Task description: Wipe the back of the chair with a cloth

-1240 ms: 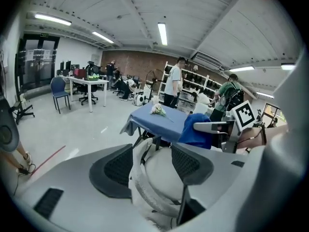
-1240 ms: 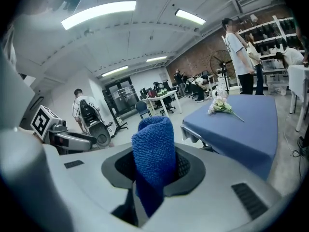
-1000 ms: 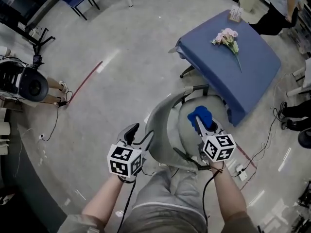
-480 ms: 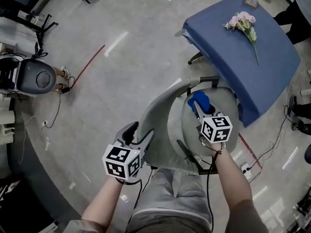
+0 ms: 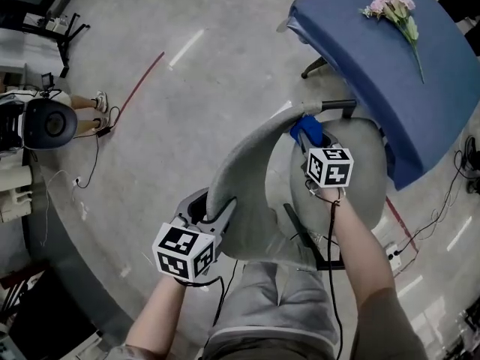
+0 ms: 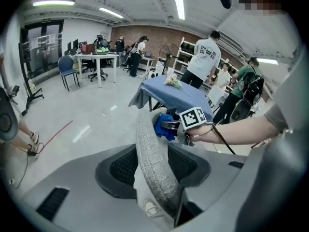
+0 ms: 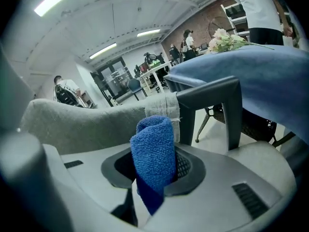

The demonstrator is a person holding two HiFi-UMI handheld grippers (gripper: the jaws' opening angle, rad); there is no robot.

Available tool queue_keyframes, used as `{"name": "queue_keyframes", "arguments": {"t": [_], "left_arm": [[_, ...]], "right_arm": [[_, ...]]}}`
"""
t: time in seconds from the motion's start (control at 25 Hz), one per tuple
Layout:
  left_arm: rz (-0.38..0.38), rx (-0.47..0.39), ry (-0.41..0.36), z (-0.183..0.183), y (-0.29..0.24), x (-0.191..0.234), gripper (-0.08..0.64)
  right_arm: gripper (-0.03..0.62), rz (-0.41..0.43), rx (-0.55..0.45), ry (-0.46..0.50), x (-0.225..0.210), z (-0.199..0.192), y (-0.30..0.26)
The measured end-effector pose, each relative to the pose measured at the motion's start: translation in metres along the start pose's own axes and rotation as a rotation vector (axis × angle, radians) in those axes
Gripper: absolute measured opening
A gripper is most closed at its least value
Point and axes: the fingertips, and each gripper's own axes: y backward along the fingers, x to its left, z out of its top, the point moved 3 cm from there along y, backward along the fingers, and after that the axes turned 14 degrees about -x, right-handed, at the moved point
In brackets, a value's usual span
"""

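I'm closing the left claw (image 5: 214, 210) on the chair back (image 5: 247, 163) to steady it; the right claw (image 5: 313, 142), gripping the cloth (image 5: 302, 128), is dropping beside it, ready for wiping.

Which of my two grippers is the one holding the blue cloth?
The right gripper: its jaws are shut on the folded blue cloth. The left gripper has just been closing its jaws on the grey chair back, with no cloth there.
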Motion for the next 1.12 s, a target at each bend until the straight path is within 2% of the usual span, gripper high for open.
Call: {"name": "queue_keyframes", "arguments": {"t": [0.08, 0.2, 0.4, 0.56, 0.8, 0.96, 1.04, 1.12], "left_arm": [[-0.013, 0.006, -0.014, -0.003, -0.001, 0.001, 0.198], [-0.015, -0.007, 0.011, -0.003, -0.003, 0.001, 0.187], [-0.004, -0.013, 0.04, -0.006, -0.004, 0.002, 0.187], [-0.007, -0.004, 0.043, -0.006, -0.005, 0.003, 0.187], [-0.001, 0.002, 0.034, -0.007, -0.006, 0.002, 0.181], [0.001, 0.011, 0.023, -0.008, -0.007, 0.001, 0.175], [0.0, 0.01, 0.023, -0.008, -0.007, 0.001, 0.173], [-0.001, 0.007, 0.026, -0.007, -0.007, 0.001, 0.173]], "right_arm": [[0.132, 0.004, -0.001, 0.01, 0.002, -0.004, -0.009], [0.132, 0.045, 0.003, 0.028, 0.013, -0.01, -0.017], [0.12, 0.211, 0.08, 0.093, 0.069, -0.039, -0.014], [0.117, 0.33, 0.135, 0.061, 0.107, -0.066, 0.009], [0.117, 0.57, 0.32, 0.027, 0.152, -0.125, 0.083], [0.117, 0.747, 0.482, 0.011, 0.159, -0.155, 0.148], [0.117, 0.811, 0.58, 0.04, 0.153, -0.169, 0.18], [0.117, 0.843, 0.705, 0.107, 0.137, -0.183, 0.21]]}}
